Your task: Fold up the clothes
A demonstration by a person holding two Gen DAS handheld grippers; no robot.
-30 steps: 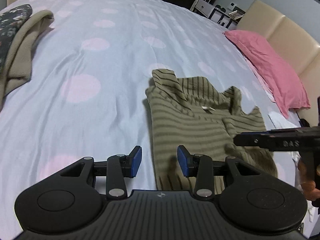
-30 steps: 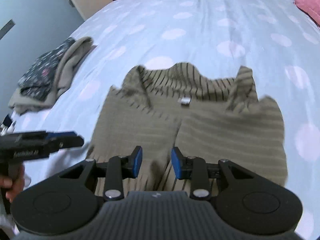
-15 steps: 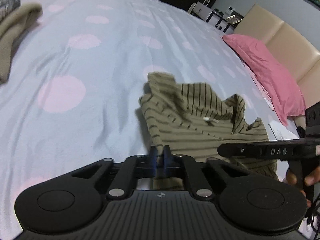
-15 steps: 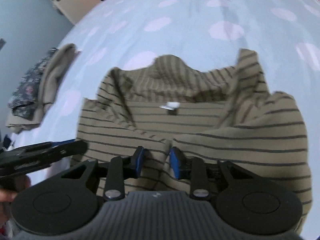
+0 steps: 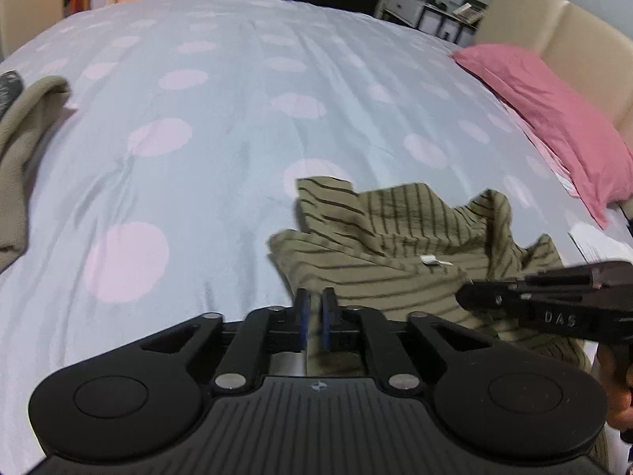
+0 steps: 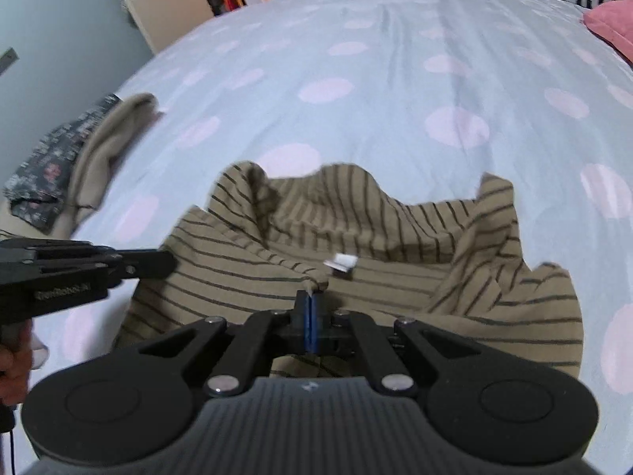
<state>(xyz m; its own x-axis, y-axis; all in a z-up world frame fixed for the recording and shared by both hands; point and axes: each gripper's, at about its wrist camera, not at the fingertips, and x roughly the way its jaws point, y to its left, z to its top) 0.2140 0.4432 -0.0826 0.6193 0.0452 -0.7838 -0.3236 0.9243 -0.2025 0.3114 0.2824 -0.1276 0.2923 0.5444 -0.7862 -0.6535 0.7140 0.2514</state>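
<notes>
Right tongs (image 6: 312, 312), lower centre, have just closed onto a pinched ridge of the olive striped knit garment (image 6: 395, 277) lying mid-bed, while left tongs (image 5: 315, 312) have reopened to a narrow gap over its edge, gripping nothing, so the fold likely waits on a regrasp.

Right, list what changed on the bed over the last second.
Right gripper closed from open and now pinches a fold of the striped top, which bunched toward it. Left gripper closed at the top's edge, then reopened slightly. Clothes pile and pink pillow stayed put.
</notes>
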